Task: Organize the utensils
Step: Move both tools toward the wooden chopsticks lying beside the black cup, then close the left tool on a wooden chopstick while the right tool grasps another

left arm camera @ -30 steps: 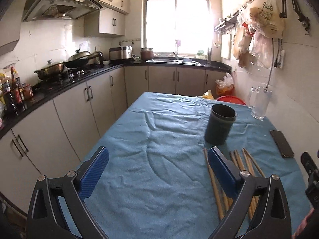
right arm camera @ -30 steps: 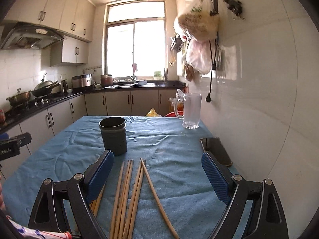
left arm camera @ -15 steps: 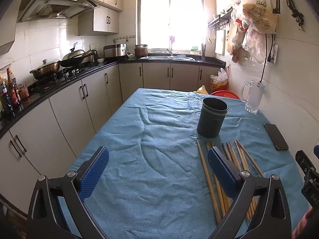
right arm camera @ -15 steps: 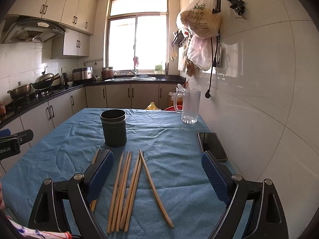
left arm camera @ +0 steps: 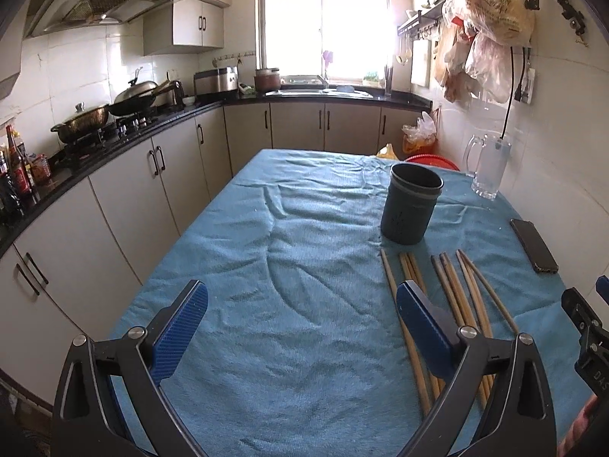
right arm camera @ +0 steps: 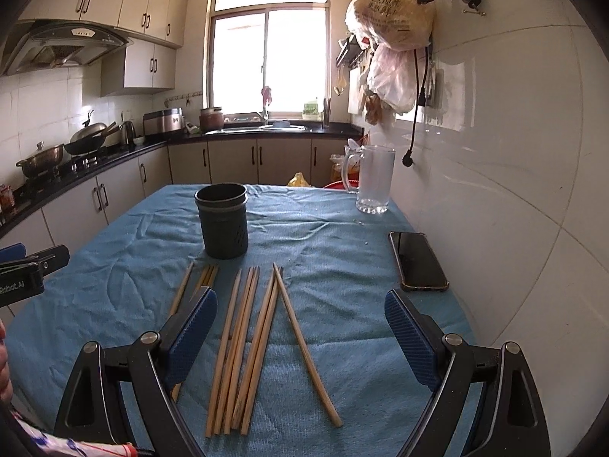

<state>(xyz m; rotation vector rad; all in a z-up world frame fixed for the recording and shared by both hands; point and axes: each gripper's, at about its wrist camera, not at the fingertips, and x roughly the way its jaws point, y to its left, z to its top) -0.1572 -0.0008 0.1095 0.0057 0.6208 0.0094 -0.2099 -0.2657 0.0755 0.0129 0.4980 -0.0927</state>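
Several wooden chopsticks [right arm camera: 247, 335] lie side by side on the blue cloth, pointing toward a dark upright utensil cup [right arm camera: 222, 221]. In the left wrist view the chopsticks [left arm camera: 453, 289] lie at the right, partly behind my right finger, and the cup [left arm camera: 409, 203] stands just beyond them. My left gripper [left arm camera: 300, 327] is open over bare cloth, left of the chopsticks. My right gripper [right arm camera: 300, 327] is open above the near ends of the chopsticks, holding nothing. The cup's inside is hidden from view.
A black phone [right arm camera: 416, 261] lies on the cloth near the right wall, and a glass mug [right arm camera: 371, 179] stands at the far right corner. The blue-covered table [left arm camera: 304, 228] runs between kitchen cabinets [left arm camera: 114, 209] on the left and the tiled wall [right arm camera: 514, 190].
Both grippers have risen and drawn back from the cup, so more of the chopsticks and table show. Both stay open. The objects have not moved.
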